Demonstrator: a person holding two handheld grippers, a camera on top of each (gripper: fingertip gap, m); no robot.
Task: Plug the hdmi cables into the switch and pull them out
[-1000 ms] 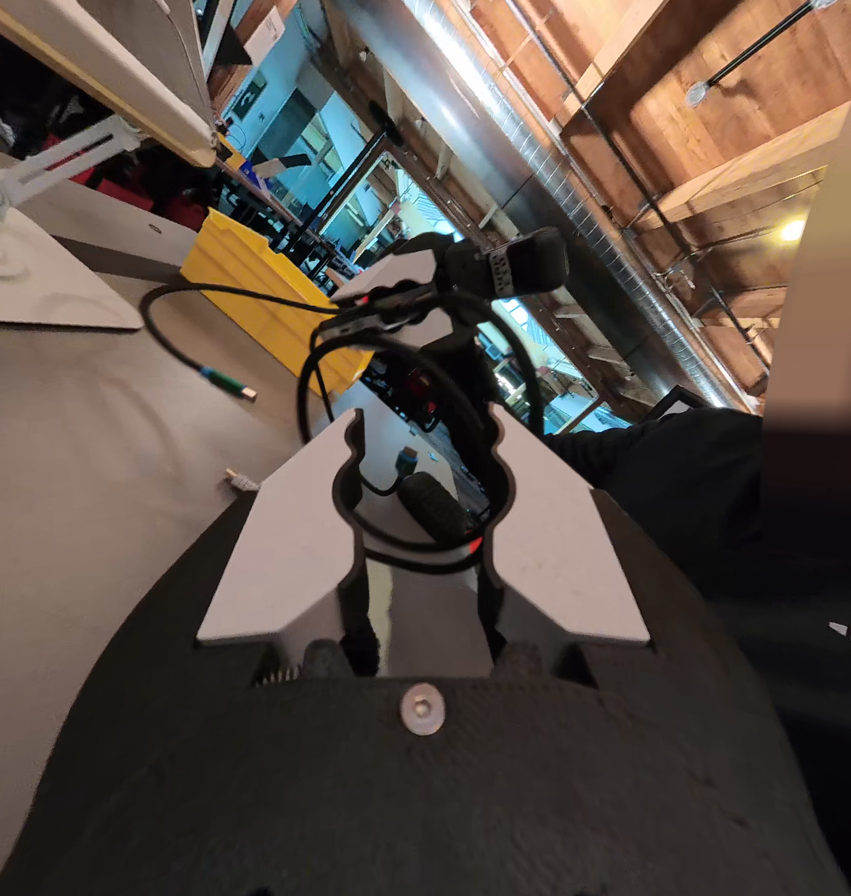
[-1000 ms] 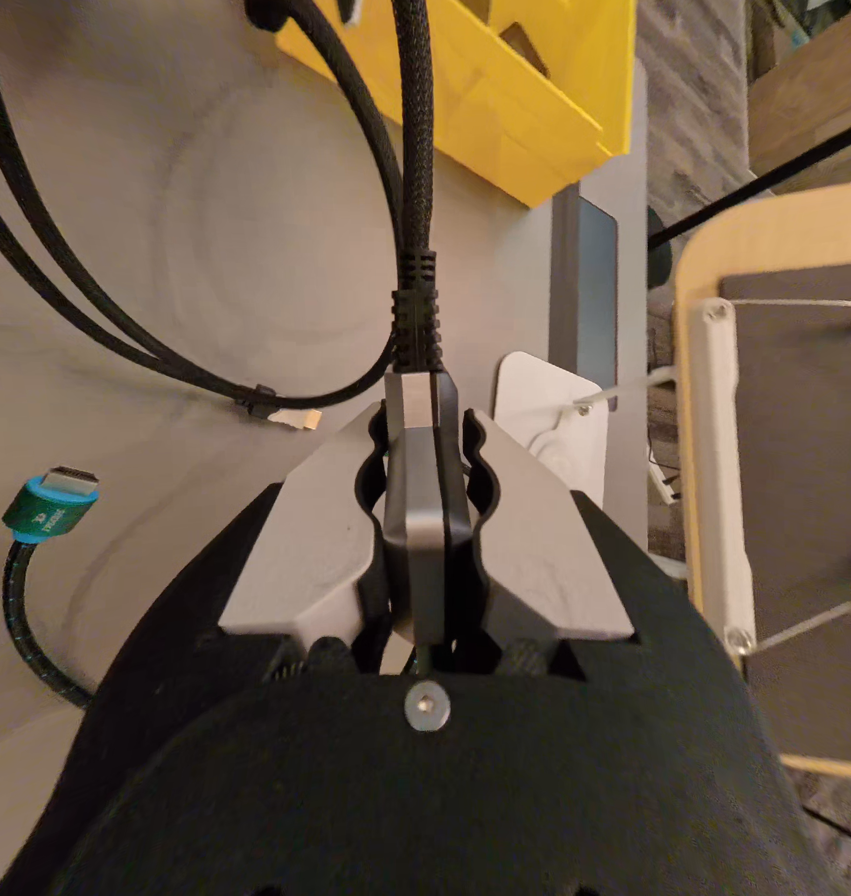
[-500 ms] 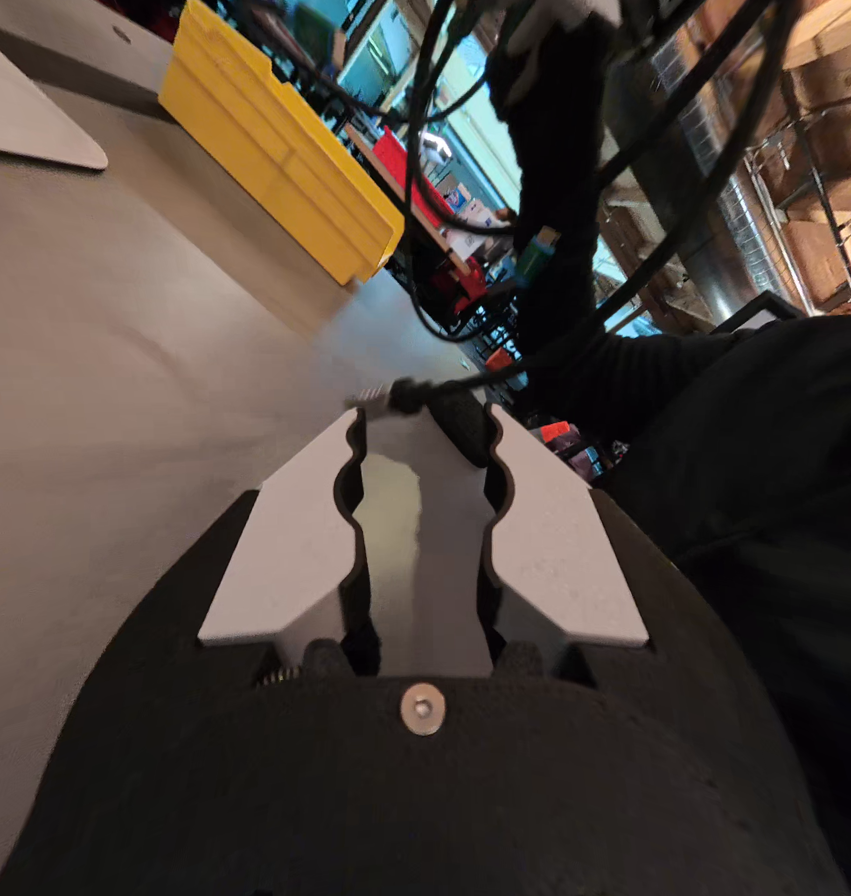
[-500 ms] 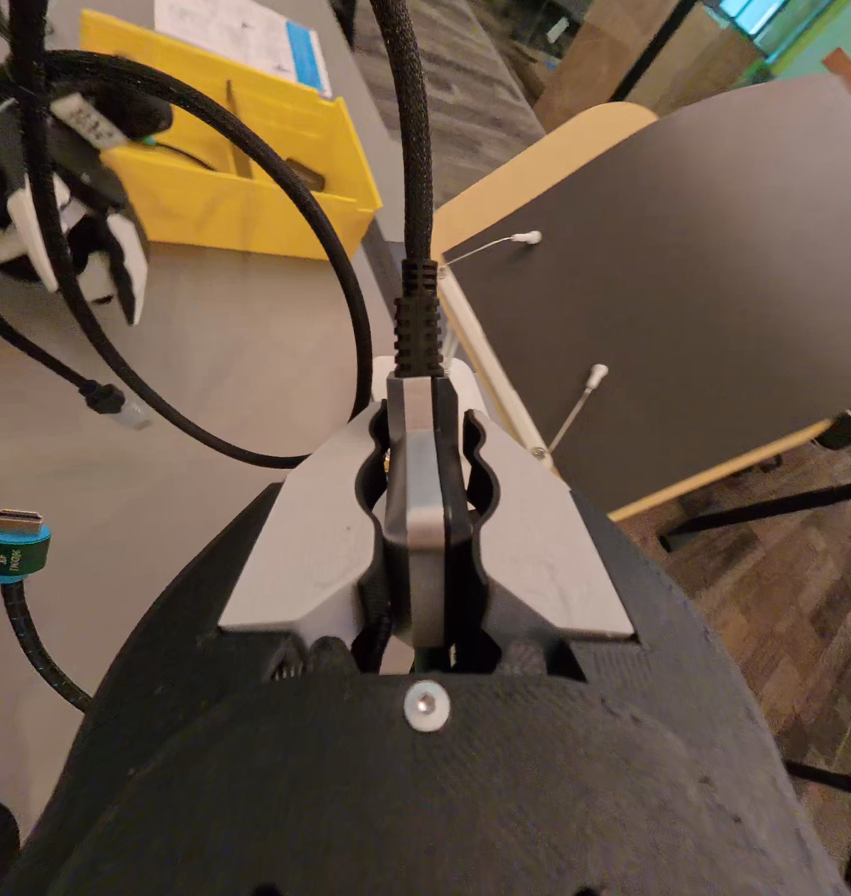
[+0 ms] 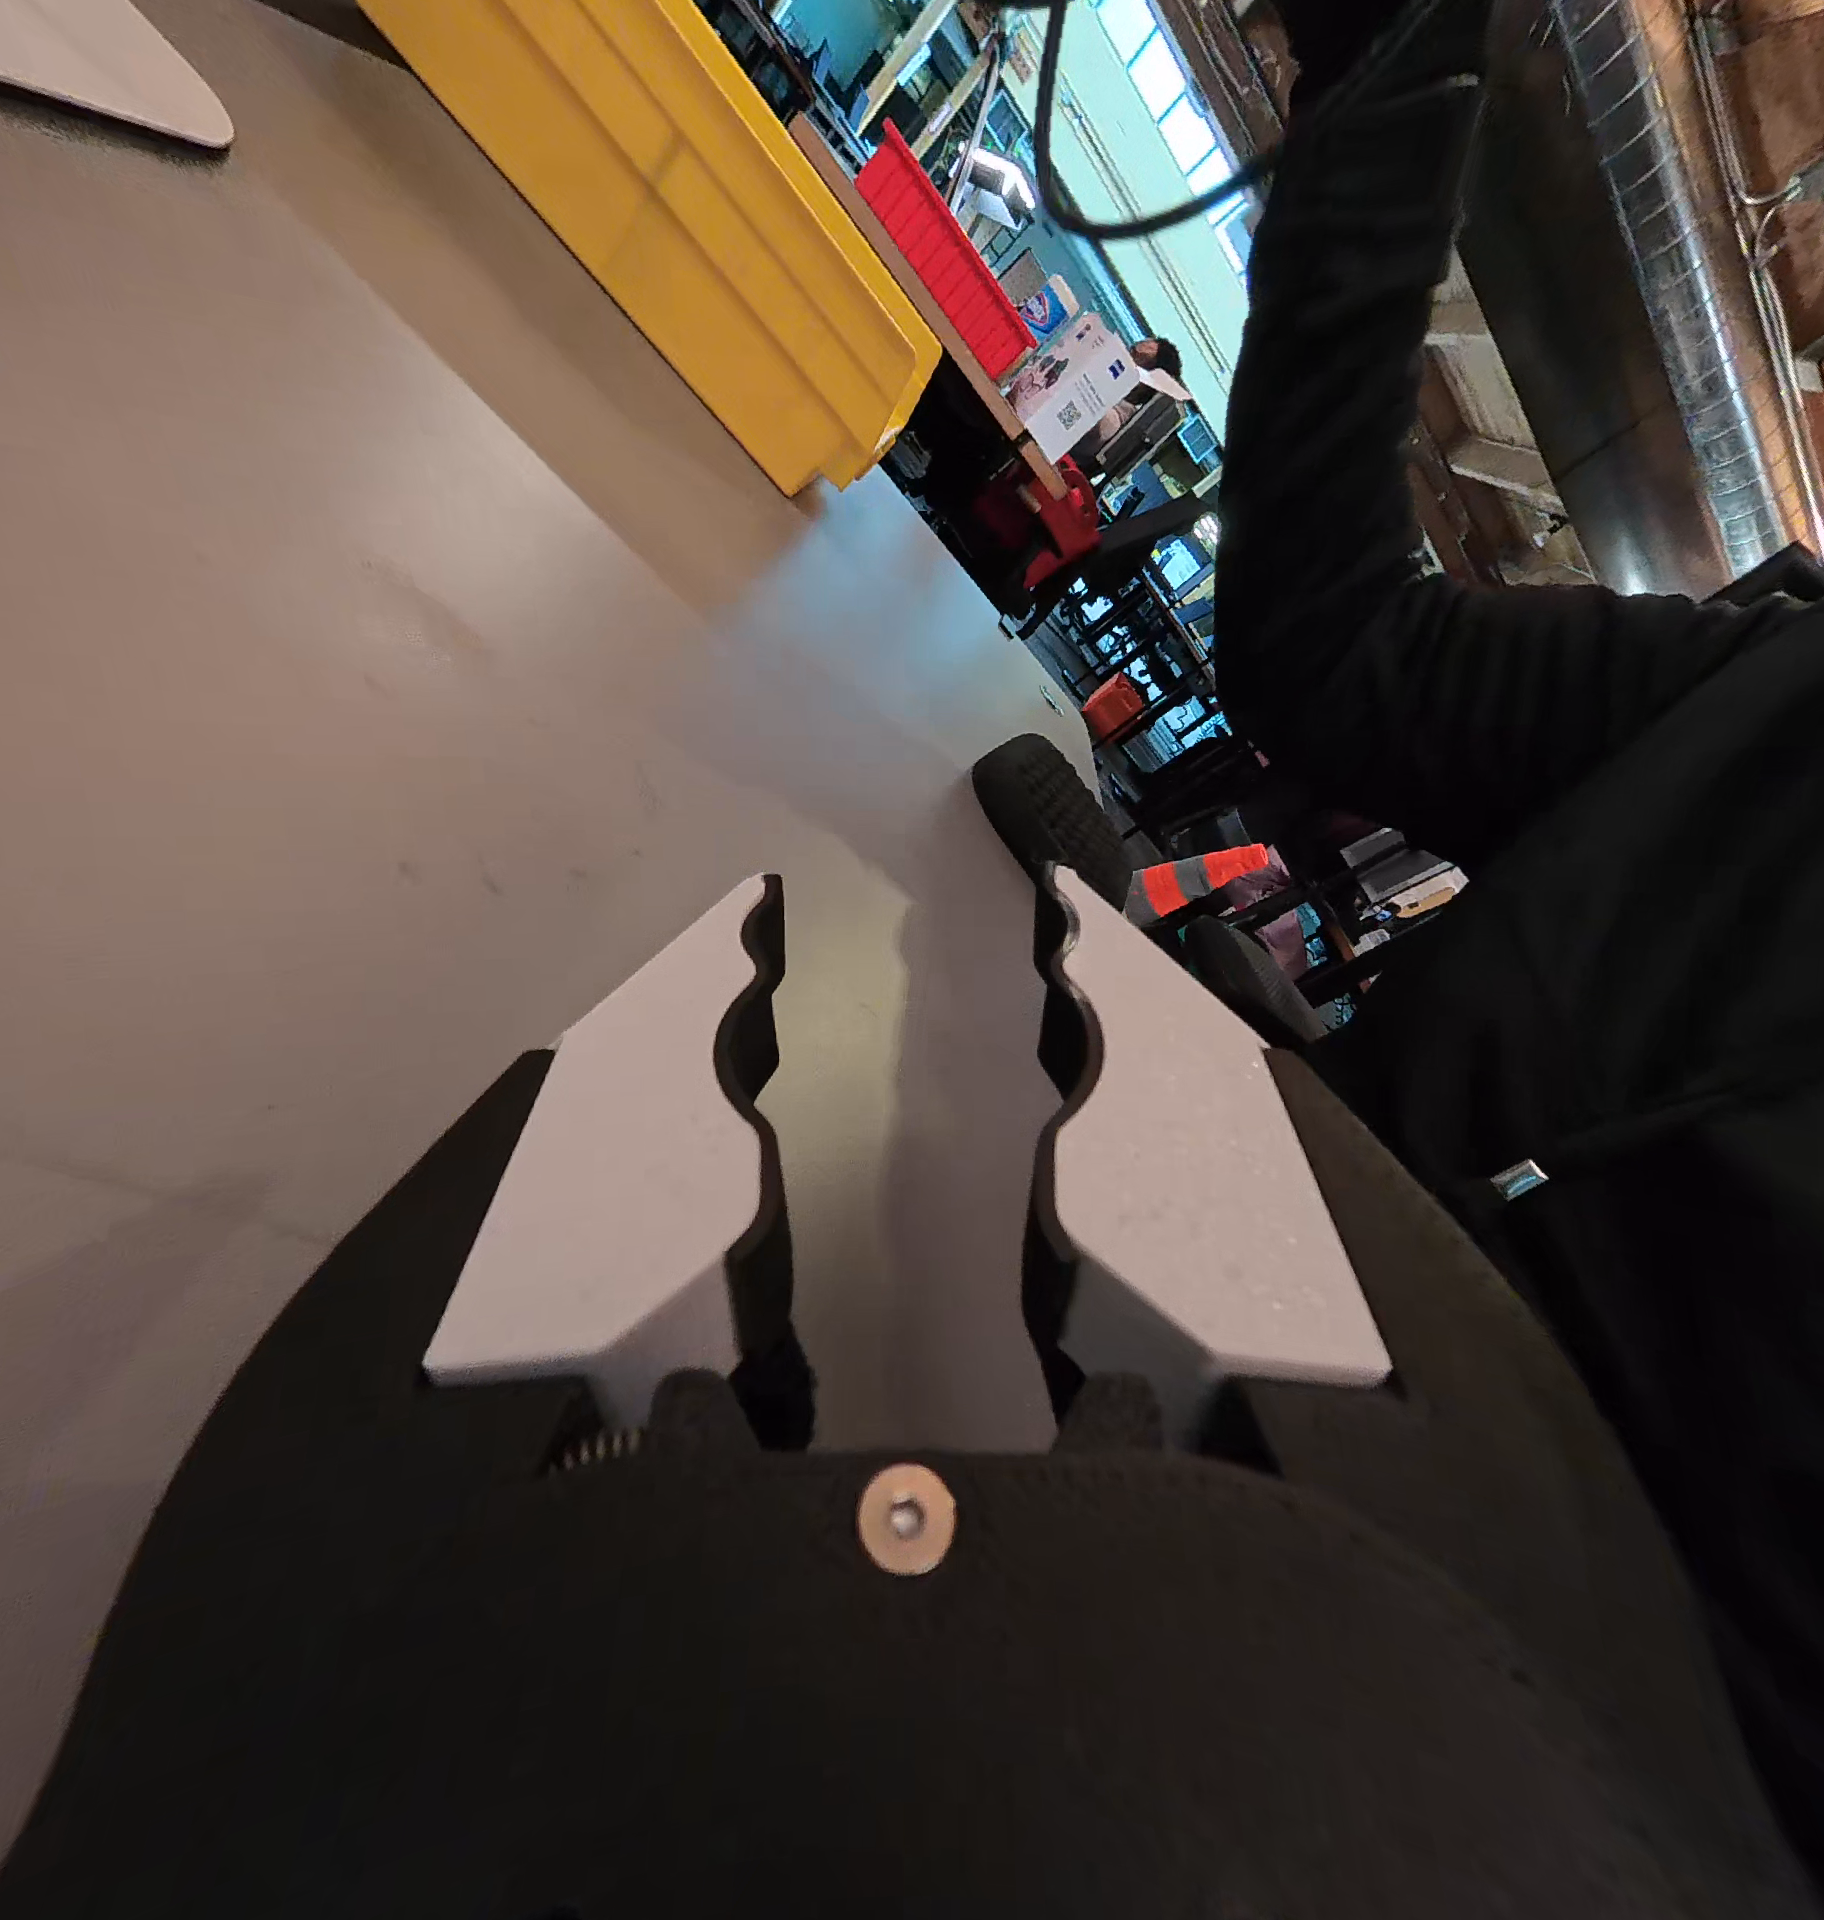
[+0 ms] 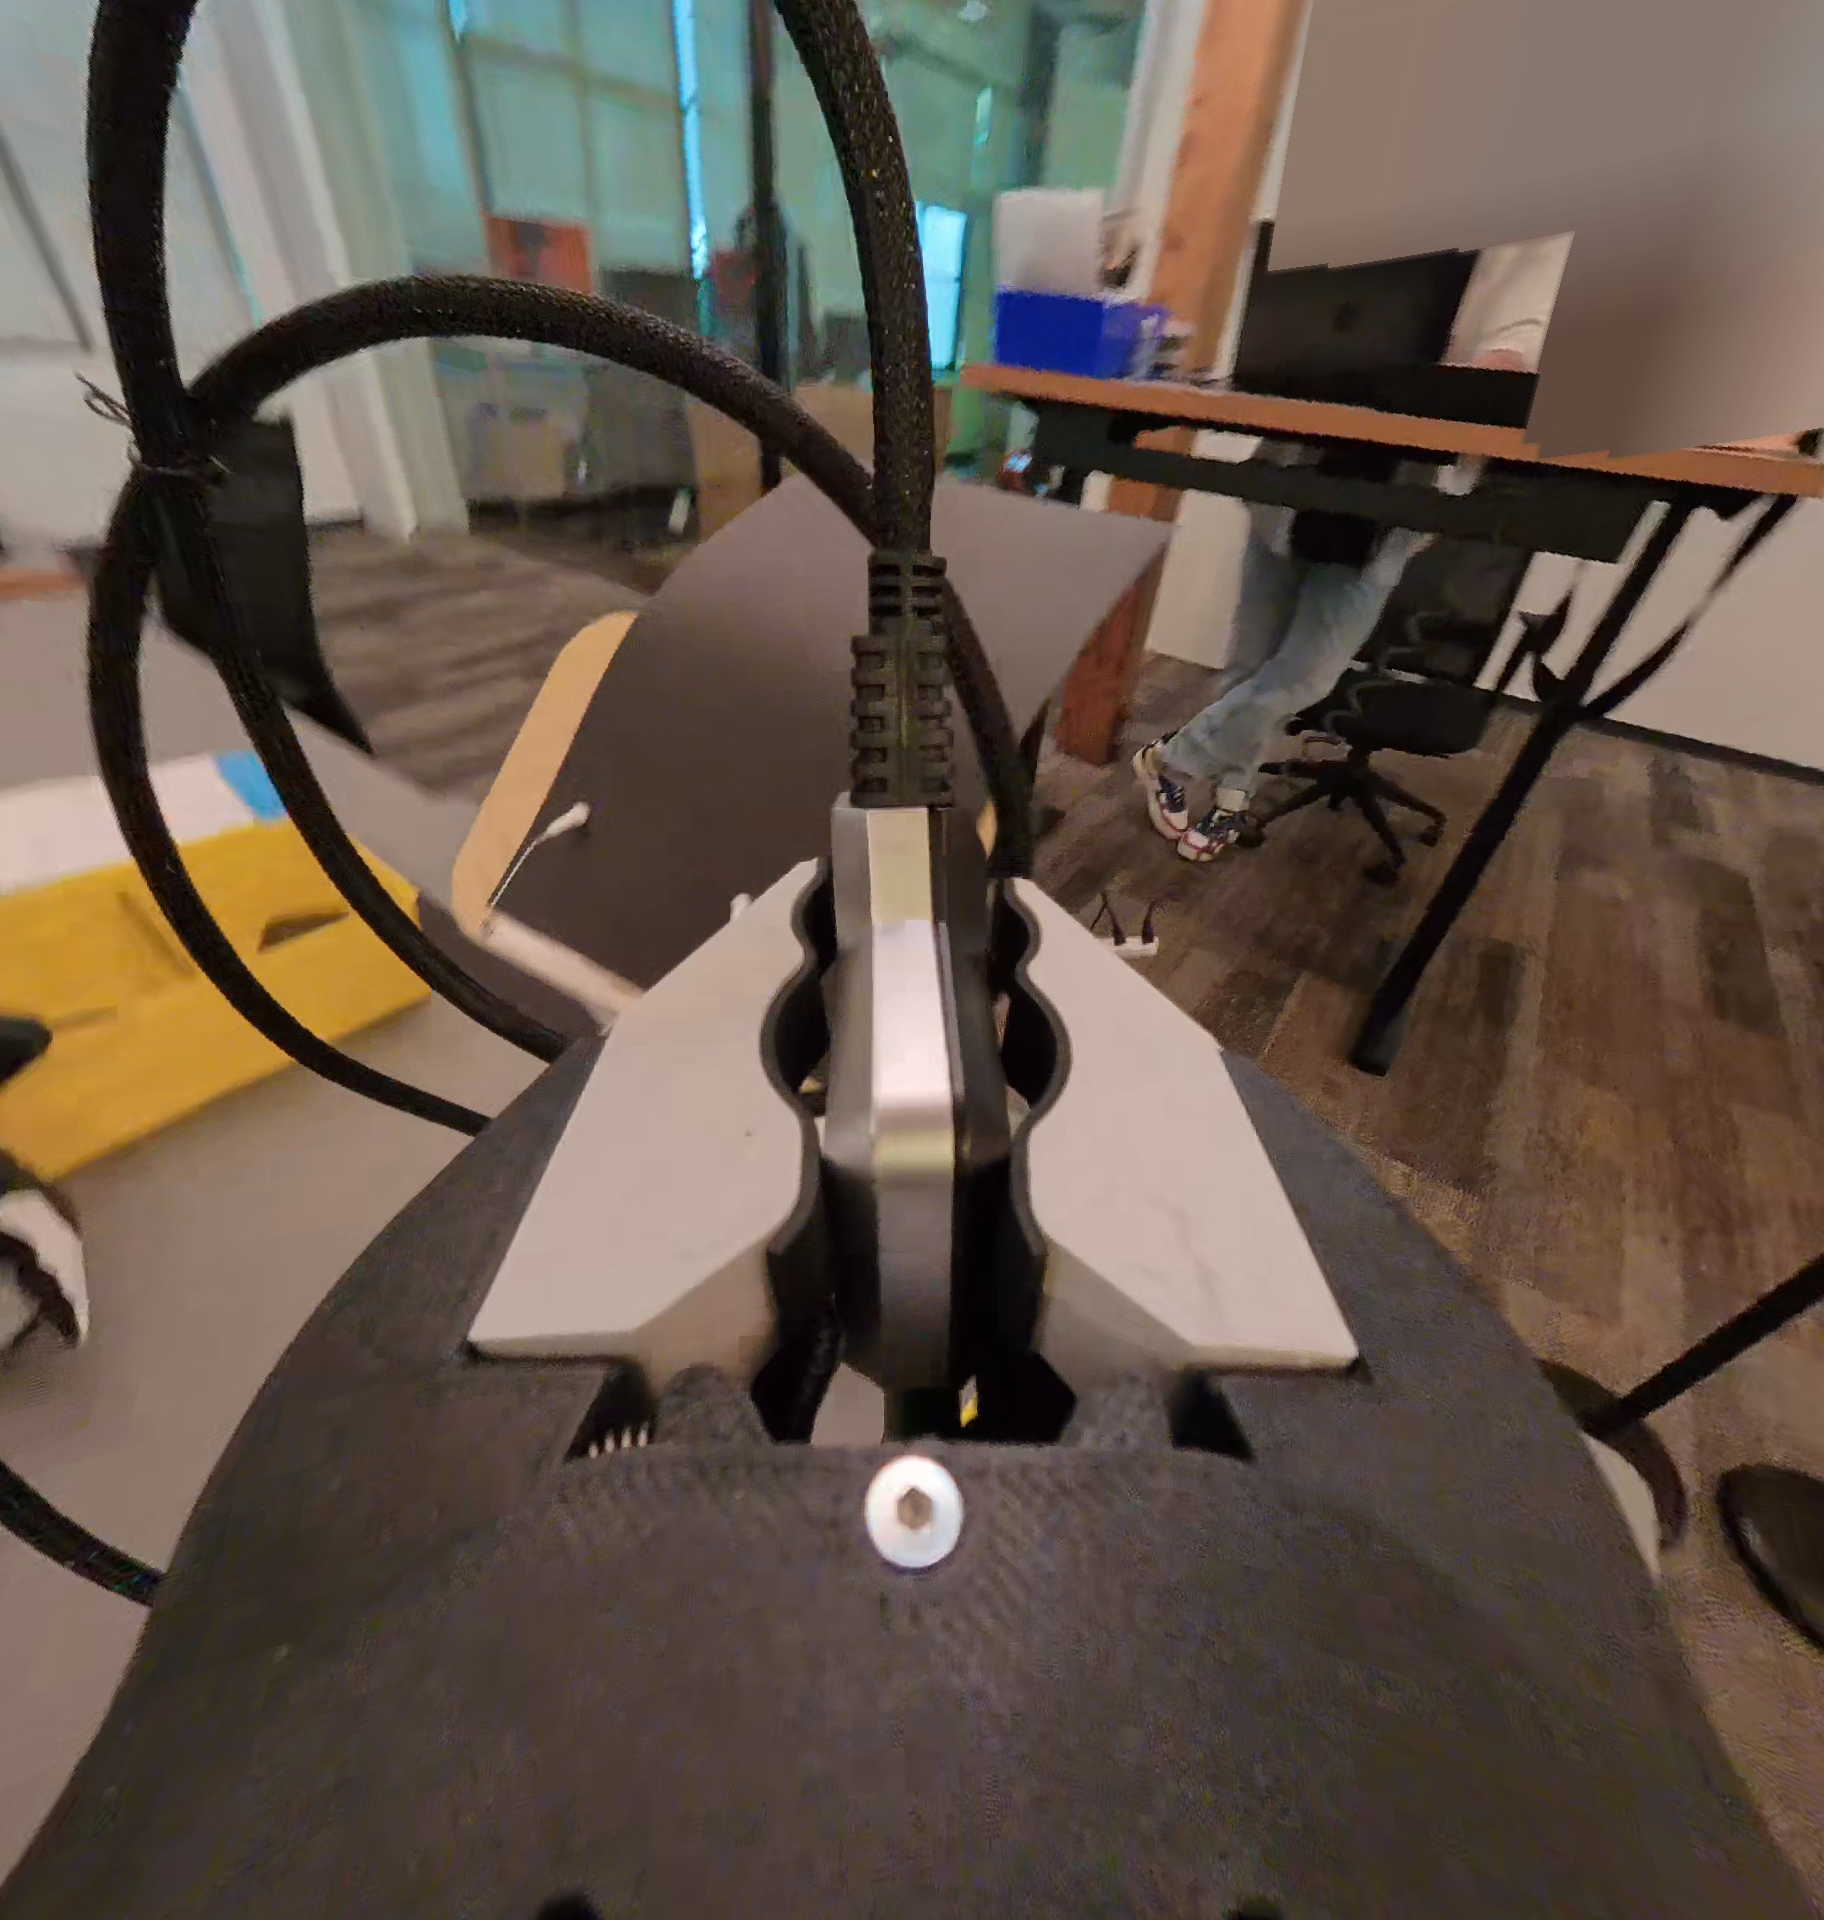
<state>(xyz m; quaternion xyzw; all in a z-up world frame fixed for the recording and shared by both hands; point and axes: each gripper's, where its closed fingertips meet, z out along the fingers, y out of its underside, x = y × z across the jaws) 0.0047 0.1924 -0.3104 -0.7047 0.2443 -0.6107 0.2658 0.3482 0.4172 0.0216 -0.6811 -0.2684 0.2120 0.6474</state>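
My right gripper (image 6: 908,883) is shut on the flat grey switch (image 6: 903,1039), held edge-up between the jaws and raised above the grey table (image 6: 212,1247). A black braided hdmi cable (image 6: 892,312) is plugged into the switch's far end by a ribbed black plug (image 6: 897,707). The cable loops up and round to the left. My left gripper (image 5: 908,894) is open and empty, low over the bare grey table (image 5: 368,727). It also shows blurred at the left edge of the right wrist view (image 6: 35,1257). A thin black cable loop (image 5: 1147,213) hangs at the top of the left wrist view.
A yellow bin (image 5: 679,239) stands at the table's far side and shows in the right wrist view (image 6: 160,966) too. A white stand base (image 5: 87,62) lies at top left. A person's black sleeve (image 5: 1510,727) fills the right. A dark board (image 6: 783,675) and a wooden desk (image 6: 1407,436) stand beyond. About 55 cm separates my left fingertips from my right.
My right gripper has tilted up with the switch, from facing the table to facing across the room. My left gripper has swung down toward the table, and most of the cables have left its view.
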